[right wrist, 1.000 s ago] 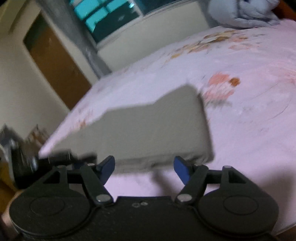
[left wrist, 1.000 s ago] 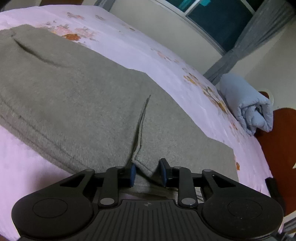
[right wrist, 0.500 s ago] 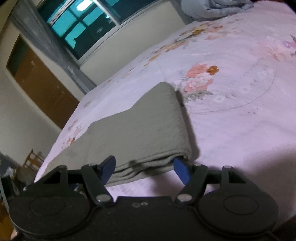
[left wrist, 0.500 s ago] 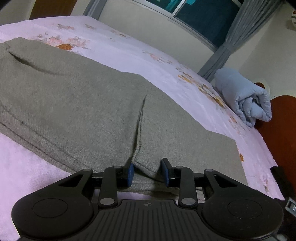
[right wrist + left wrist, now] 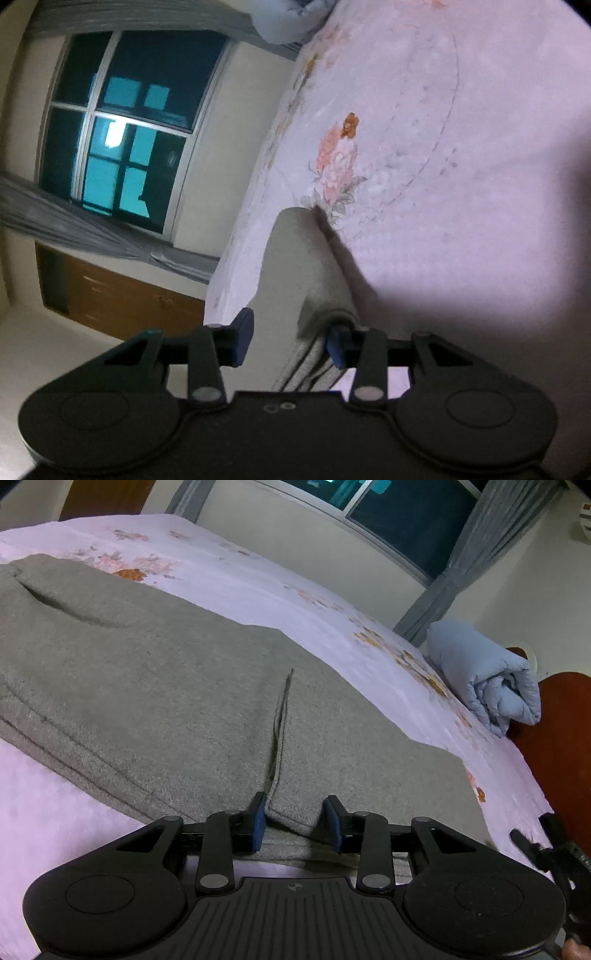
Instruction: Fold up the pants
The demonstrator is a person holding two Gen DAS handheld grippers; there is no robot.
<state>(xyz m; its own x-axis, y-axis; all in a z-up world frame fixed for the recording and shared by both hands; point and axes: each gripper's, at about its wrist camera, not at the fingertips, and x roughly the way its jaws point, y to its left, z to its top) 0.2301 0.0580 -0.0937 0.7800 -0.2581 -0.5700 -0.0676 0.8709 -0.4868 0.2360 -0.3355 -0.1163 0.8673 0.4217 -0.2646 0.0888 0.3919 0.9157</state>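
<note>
Grey fleece fills the left wrist view: the pants point(image 5: 177, 686) lie flat across the bed point(image 5: 332, 602), already doubled over on themselves, thick and soft, and I'd judge them light but floppy, the sort of cloth that sags the instant one corner is let go. Nothing fragile, nothing slippery; the nap should bite well on rubber pads. Best hold, to my eye, is the layered near edge, taking all plies at once so none peels away.

Over on the right wrist view, the pants point(image 5: 295, 266) rise in a steep tilted ridge off the pink floral sheet point(image 5: 443, 147), the stacked edges showing as stripes down by the gripper.

Room next: a dark window point(image 5: 122, 129) with grey curtains point(image 5: 469, 554), brown cabinetry below it, a rolled pale-blue quilt point(image 5: 487, 686) at the far end of the bed against a reddish headboard point(image 5: 554, 738).

Now the small stuff. A dark seam line point(image 5: 280, 720) runs straight toward the left gripper point(image 5: 295, 821), whose blue pads sit narrowly apart with a raised pinch of fleece between them. The right gripper point(image 5: 288, 341) is parted wider; its right pad touches the folded edge, the left pad stands clear, so no firm clamp yet.
</note>
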